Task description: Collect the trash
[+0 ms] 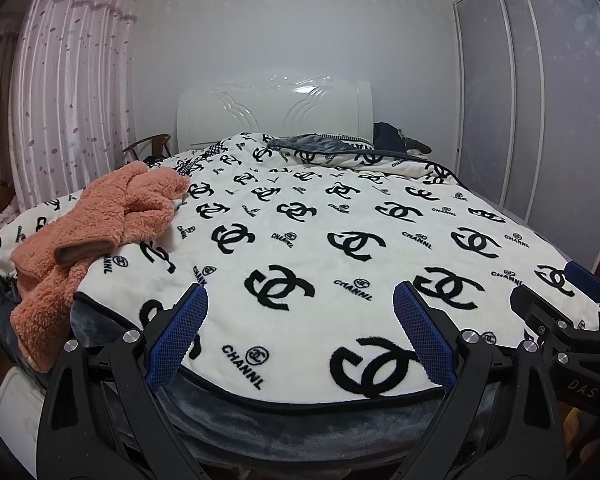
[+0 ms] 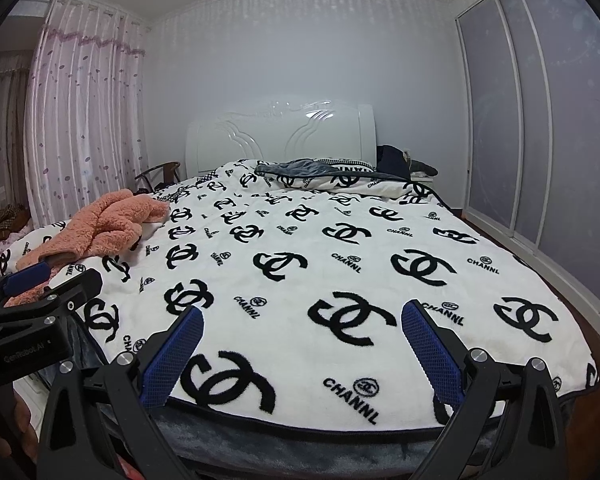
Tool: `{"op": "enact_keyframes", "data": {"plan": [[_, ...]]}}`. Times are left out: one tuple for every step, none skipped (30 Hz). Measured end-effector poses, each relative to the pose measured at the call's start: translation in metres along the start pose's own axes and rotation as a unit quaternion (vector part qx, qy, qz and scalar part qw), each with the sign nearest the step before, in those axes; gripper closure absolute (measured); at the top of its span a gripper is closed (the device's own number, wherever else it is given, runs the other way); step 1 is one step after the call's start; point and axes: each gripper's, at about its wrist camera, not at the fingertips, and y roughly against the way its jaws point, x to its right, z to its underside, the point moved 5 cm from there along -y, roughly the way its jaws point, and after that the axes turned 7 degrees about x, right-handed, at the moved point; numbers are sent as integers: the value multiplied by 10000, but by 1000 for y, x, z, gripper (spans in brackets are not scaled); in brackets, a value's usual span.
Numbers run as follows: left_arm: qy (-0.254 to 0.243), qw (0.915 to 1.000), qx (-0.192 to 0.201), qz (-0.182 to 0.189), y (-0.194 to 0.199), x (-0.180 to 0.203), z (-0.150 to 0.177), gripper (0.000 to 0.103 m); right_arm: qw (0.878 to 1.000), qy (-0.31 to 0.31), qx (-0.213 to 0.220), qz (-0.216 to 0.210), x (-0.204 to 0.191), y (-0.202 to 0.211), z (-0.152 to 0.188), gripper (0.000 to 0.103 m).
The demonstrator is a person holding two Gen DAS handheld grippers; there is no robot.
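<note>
Both your left gripper (image 1: 300, 320) and right gripper (image 2: 302, 344) hover spread and empty over the foot of the logo blanket (image 1: 340, 216), likely scanning. No trash shows; only a pink fleece garment (image 1: 100, 216) lies at the blanket's left edge.

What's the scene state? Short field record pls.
place: bedroom, both cameras face the bed
left claw: open, holding nothing, over the foot of the bed
right claw: open, holding nothing, beside the left
on bed: logo blanket, pink fleece at left edge
behind: headboard
right: wardrobe
trash: none visible
</note>
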Motion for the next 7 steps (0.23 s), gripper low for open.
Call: {"op": "enact_keyframes", "data": {"plan": [[3, 10000, 1, -15, 0, 0, 0, 11, 10000, -5, -4, -1, 0, 0, 0, 5], [4, 10000, -6, -30, 0, -1, 1, 11, 10000, -4, -5, 2, 0, 0, 0, 5], [6, 10000, -17, -30, -1, -1, 1, 11, 10000, -1, -1, 1, 0, 0, 0, 5], [12, 10000, -31, -20, -2, -1, 2, 11, 10000, -9, 1, 11, 1, 0, 0, 5], [18, 10000, -44, -9, -2, -2, 2, 11, 10000, -24, 7, 23, 2, 0, 0, 5], [19, 10000, -52, -5, -2, -2, 3, 11, 10000, -37, 8, 33, 3, 0, 0, 5], [17, 10000, -62, -5, -3, -2, 3, 11, 10000, -53, 8, 39, 4, 0, 0, 5]]}}
